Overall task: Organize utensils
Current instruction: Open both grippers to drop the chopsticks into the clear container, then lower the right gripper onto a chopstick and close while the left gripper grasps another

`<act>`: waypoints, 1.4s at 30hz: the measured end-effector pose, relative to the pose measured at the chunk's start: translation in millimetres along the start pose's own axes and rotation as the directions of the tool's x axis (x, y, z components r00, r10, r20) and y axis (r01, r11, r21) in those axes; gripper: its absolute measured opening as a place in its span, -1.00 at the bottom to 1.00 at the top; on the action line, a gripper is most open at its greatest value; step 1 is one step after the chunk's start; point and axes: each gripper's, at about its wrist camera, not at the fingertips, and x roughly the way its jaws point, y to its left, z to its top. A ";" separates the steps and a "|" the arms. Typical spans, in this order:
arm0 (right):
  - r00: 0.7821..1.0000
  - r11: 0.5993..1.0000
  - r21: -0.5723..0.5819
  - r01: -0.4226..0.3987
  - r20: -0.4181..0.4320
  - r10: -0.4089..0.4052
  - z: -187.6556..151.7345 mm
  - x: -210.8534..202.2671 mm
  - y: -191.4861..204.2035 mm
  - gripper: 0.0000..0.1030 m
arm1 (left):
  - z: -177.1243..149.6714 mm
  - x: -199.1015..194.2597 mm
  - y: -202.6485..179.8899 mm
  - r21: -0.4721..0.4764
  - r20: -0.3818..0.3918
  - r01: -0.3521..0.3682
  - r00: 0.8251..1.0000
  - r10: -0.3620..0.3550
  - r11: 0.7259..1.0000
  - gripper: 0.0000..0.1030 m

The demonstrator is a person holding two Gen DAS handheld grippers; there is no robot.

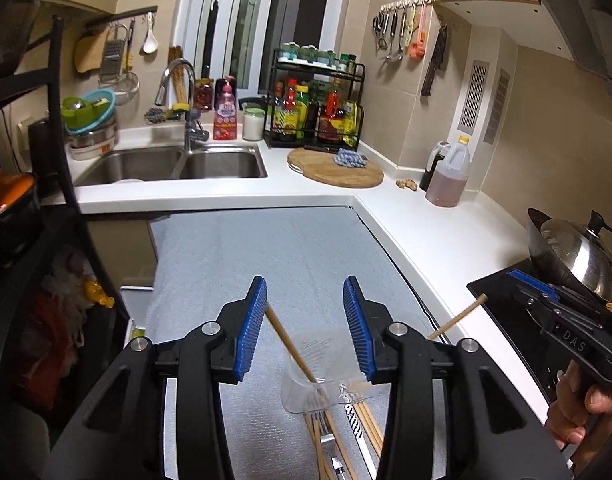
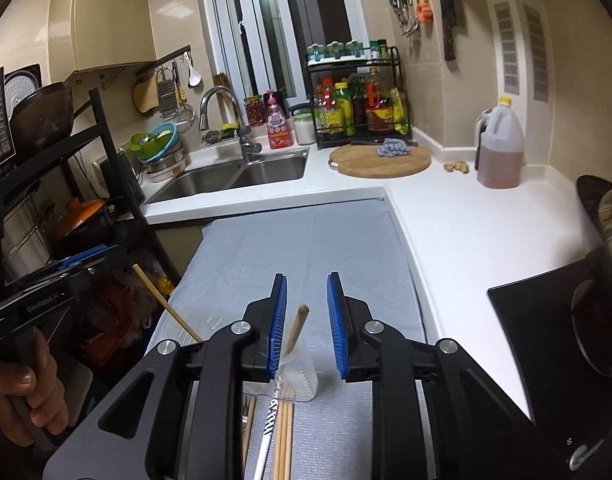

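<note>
Clear cup [image 2: 295, 376] on the grey mat [image 2: 306, 240] holds two leaning chopsticks [image 1: 289, 344], loose utensils [image 2: 281, 432] beside it; left gripper [image 1: 306, 328] and right gripper [image 2: 306, 328] both released, gripping nothing, so a bumped stick could tip the light cup.

A grey mat [image 1: 265, 248] lies bare and open ahead, up to the white counter [image 2: 446, 216]. Close in, a clear plastic cup [image 1: 306, 384] with two slanting chopsticks [image 1: 289, 344] and flat utensils [image 2: 283, 432] block the middle. A black shelf rack [image 2: 117, 184] hems the left, a wok [image 1: 570, 252] the right.
</note>
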 end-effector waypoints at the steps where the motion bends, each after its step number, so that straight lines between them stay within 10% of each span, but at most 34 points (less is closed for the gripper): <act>1: 1.000 1.000 -0.001 0.008 0.012 -0.008 -0.4 -6.9 0.0 -0.57 | -1.5 -7.5 -0.5 0.002 0.009 -0.008 1.000 0.008 1.000 -0.23; 16: 0.988 0.999 0.007 0.038 0.149 -0.038 -46.1 -110.8 9.3 -0.57 | -44.6 -82.4 -23.3 0.071 0.064 -0.091 0.994 0.086 0.993 -0.23; 42: 0.997 0.997 0.027 -0.077 0.009 0.077 -190.2 -119.5 20.9 -0.89 | -178.1 -108.6 -26.5 0.061 0.014 0.002 1.000 -0.003 0.998 -0.75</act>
